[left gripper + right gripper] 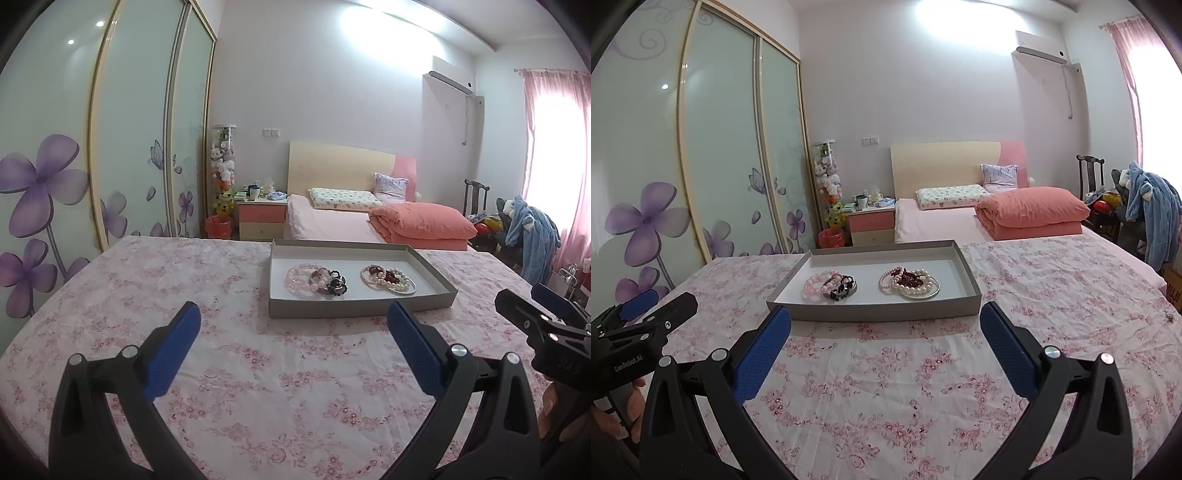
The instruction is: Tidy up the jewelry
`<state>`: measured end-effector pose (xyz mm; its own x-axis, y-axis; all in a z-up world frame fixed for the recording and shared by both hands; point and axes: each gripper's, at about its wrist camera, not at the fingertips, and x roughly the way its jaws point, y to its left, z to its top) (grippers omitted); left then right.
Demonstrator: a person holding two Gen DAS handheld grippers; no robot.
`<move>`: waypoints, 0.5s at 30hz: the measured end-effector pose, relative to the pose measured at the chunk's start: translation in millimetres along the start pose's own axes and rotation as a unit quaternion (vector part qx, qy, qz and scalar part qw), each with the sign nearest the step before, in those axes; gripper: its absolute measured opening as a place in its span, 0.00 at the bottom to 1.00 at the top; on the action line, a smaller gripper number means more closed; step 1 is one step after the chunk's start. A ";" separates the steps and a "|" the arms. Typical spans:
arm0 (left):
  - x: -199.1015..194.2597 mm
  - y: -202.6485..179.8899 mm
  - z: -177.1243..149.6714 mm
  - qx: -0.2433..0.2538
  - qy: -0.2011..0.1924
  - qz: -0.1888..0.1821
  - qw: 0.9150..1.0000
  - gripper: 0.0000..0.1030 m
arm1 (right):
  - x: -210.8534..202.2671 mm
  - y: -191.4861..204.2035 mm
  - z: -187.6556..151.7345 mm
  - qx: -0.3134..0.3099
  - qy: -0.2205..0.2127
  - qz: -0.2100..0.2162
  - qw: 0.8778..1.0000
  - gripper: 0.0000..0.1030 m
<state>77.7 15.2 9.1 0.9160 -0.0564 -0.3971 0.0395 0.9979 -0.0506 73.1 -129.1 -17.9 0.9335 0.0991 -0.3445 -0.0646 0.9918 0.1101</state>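
A shallow grey box tray (pixel 354 308) (pixel 871 310) rests on a pink floral cloth. Inside it lie two heaps of bracelets: a pink and black beaded heap (pixel 316 282) (pixel 830 286) on the left, a pearl and dark red heap (pixel 388 280) (pixel 910 282) on the right. My left gripper (pixel 293 315) is open, held short of the tray's near wall with nothing between its blue pads. My right gripper (pixel 885 321) is open too, just in front of the tray, empty. Each gripper shows at the edge of the other's view: the right gripper (pixel 532 310), the left gripper (pixel 657 306).
The floral cloth (pixel 886 387) covers the surface in front of the tray. Behind it stand a bed with an orange folded quilt (pixel 421 223), a pink nightstand (pixel 262 219) and sliding wardrobe doors (pixel 110 147). A chair with blue clothing (pixel 1148 210) is at the right.
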 end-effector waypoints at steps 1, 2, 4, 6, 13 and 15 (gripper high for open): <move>-0.3 0.3 -0.3 0.000 0.000 0.000 1.000 0.96 | -0.2 0.6 0.2 0.000 -0.001 0.000 1.000 0.98; -0.3 0.3 -0.2 -0.001 0.000 -0.001 1.000 0.96 | -0.1 0.5 0.5 0.000 -0.001 0.000 1.000 0.98; -0.3 -0.2 -0.3 -0.001 0.000 -0.001 1.000 0.96 | -0.2 0.6 0.5 0.000 -0.001 0.000 1.000 0.98; -0.3 -0.1 -0.3 -0.001 0.000 -0.001 1.000 0.96 | -0.1 0.5 0.4 0.000 0.000 0.000 1.000 0.98; -0.3 -0.6 -0.2 0.000 0.000 -0.001 1.000 0.96 | -0.1 0.3 0.6 -0.001 -0.001 0.000 1.000 0.98; -0.2 -1.8 0.0 0.000 0.001 -0.002 1.000 0.96 | -0.1 0.3 0.6 0.000 -0.001 -0.001 1.000 0.98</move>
<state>77.4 13.4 9.2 0.9153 -0.0601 -0.3982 0.0428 0.9977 -0.0521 73.2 -128.8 -17.3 0.9341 0.0978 -0.3433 -0.0638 0.9920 0.1088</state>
